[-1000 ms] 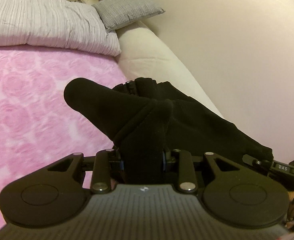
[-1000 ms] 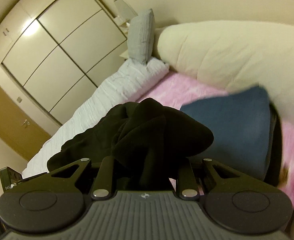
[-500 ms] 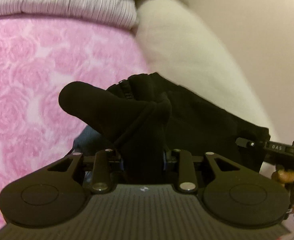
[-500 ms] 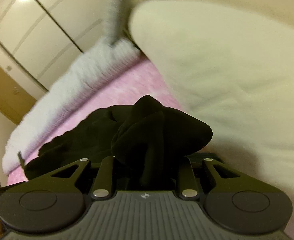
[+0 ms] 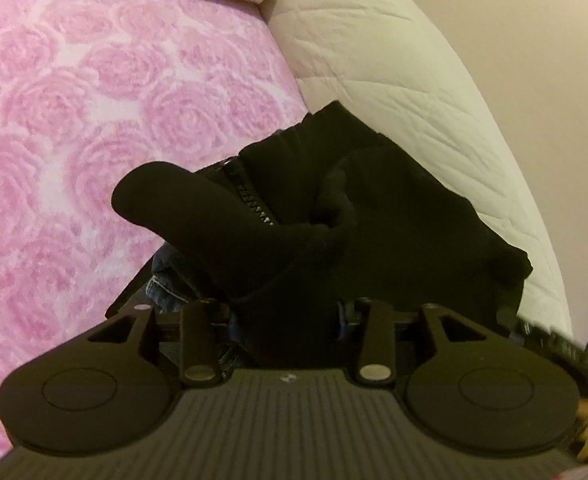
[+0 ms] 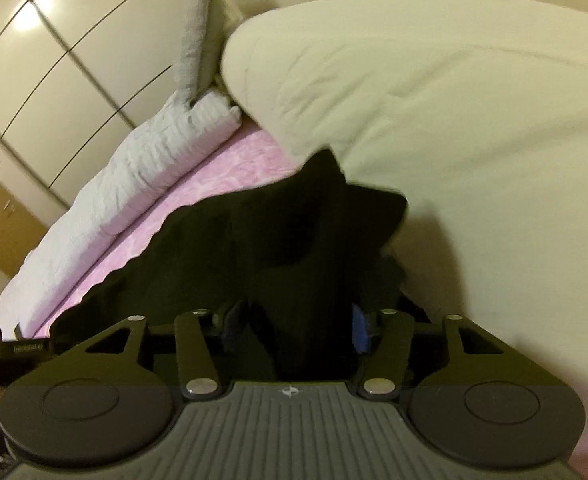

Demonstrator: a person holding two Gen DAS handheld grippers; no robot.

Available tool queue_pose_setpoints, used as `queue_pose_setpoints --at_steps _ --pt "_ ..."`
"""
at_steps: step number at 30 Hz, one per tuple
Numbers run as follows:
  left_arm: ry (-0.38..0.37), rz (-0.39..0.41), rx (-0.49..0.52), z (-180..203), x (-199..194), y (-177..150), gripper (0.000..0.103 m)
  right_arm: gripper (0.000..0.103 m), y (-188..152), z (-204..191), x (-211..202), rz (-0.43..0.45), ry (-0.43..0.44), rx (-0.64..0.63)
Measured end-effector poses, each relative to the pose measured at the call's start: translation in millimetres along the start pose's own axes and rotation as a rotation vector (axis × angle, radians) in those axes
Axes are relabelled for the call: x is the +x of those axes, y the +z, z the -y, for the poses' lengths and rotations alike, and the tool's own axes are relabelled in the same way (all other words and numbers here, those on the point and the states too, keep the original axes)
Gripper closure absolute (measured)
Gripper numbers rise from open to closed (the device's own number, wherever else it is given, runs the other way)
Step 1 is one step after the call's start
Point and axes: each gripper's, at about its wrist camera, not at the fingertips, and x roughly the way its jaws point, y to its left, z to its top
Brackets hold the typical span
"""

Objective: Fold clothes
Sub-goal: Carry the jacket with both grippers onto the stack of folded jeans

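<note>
So the black jacket [image 5: 334, 216] is down on the pink rose blanket [image 5: 74, 120], bunched against the cream duvet [image 5: 394, 80], zipper [image 5: 254, 204] showing; it swallows both sets of fingertips. The left gripper [image 5: 286, 320] has just been opening, fabric still between its jaws, can't tell if they still pinch; the right gripper [image 6: 294, 332] has just spread wide, cloth loose between; some denim [image 5: 166, 284] peeks from underneath, mostly hidden.
</note>
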Motion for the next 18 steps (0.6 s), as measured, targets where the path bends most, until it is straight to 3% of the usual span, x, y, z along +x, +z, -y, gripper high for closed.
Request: queue_pose_setpoints --at_steps 1,5,9,10,11,12,14,18 --pt "-0.004 -0.006 0.002 0 1 2 0.066 0.031 -10 0 -4 0.001 -0.005 0.011" --pt "-0.028 -0.025 0.006 -6 4 5 0.063 0.026 -50 9 -14 -0.009 0.009 0.097" --pt "-0.068 -0.036 0.002 -15 5 4 0.062 0.020 -85 33 -5 0.012 0.086 0.290" --pt "-0.072 -0.039 0.004 -15 6 4 0.063 0.025 -92 40 -1 0.024 0.111 0.346" --pt "-0.075 -0.043 0.006 -15 7 6 0.064 0.046 -96 47 4 0.031 0.143 0.401" --pt "-0.072 -0.046 0.013 -12 8 9 0.066 0.060 -100 52 6 0.031 0.181 0.444" --pt "-0.067 -0.043 0.033 -3 2 15 0.068 0.074 -97 51 5 0.013 0.184 0.476" --pt "-0.100 -0.009 0.069 10 -22 28 0.070 0.083 -76 39 -12 -0.044 0.174 0.544"
